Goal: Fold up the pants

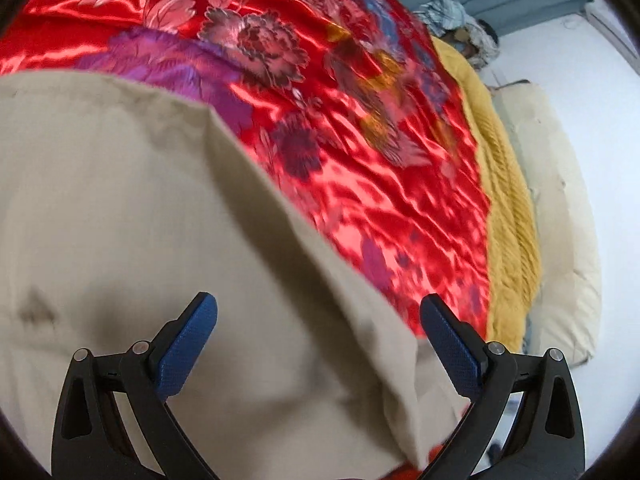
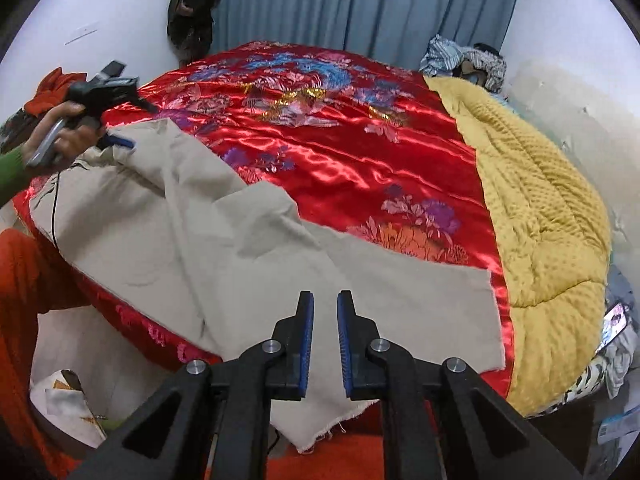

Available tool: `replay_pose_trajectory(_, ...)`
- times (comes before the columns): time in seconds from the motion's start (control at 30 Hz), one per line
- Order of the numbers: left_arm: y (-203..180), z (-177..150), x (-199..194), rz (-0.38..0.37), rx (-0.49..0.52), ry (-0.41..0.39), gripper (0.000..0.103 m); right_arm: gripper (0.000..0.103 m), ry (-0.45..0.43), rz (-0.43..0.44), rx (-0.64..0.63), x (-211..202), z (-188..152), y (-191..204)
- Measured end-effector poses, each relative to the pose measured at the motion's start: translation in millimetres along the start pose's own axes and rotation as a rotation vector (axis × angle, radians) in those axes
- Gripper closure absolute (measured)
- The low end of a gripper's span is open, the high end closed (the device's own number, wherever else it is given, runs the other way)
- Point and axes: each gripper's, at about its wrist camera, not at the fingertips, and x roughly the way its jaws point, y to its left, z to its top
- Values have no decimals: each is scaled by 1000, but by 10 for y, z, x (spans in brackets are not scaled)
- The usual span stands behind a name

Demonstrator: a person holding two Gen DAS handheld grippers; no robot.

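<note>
Beige pants lie spread on the red bed cover, not folded yet.
Your left tongs stand wide over the cloth near its edge, holding nothing; right tongs are narrow, almost shut, empty, above the frayed leg end. Risk: the satin is slippery, so if you pinch only 1 layer the pants can slide w/ the pull and the fold goes crooked.

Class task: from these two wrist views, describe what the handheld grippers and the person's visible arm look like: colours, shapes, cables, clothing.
Both the left gripper and the right gripper have black angular linkage arms with silver pivot pins and blue textured pads. In the right wrist view, a green sleeve covers the arm, and a thin black cable hangs below the hand.
</note>
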Motion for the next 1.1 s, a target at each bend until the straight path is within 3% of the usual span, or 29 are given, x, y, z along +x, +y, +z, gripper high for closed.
replay_pose_trajectory(0.1,12,160,99,12,-33,-1,4,84,30,35,6,15,-108,51)
replay_pose_trajectory(0.17,15,227,154,21,-46,13,15,37,17,43,18,-13,-213,136)
replay_pose_trajectory(0.2,33,267,171,26,-47,26,26,30,7,95,88,-42,-282,176)
replay_pose_trajectory(0.3,8,265,246,41,-24,55,38,29,18,385,345,-39,-492,285)
replay_pose_trajectory(0.37,-3,244,263,66,1,52,46,29,33,466,443,23,-627,472)
replay_pose_trajectory(0.43,4,225,287,86,19,61,59,29,52,419,392,91,-660,691)
replay_pose_trajectory(0.6,-11,218,284,86,37,51,77,30,4,69,91,204,-519,921)
replay_pose_trajectory(0.7,-39,213,279,83,44,39,88,46,88,17,-73,539,-539,984)
replay_pose_trajectory(0.73,-44,202,263,88,49,30,98,61,120,1,-94,655,-553,955)
replay_pose_trajectory(0.77,-54,194,249,92,48,21,100,88,157,-17,-94,769,-588,884)
replay_pose_trajectory(0.8,-57,164,189,86,43,2,102,99,165,-26,-72,783,-590,816)
replay_pose_trajectory(0.97,-154,-84,-279,12,121,-82,102,99,57,-29,30,240,-291,440)
replay_pose_trajectory(1.1,-255,18,-511,-44,114,-131,102,99,5,-75,-25,15,259,-5)
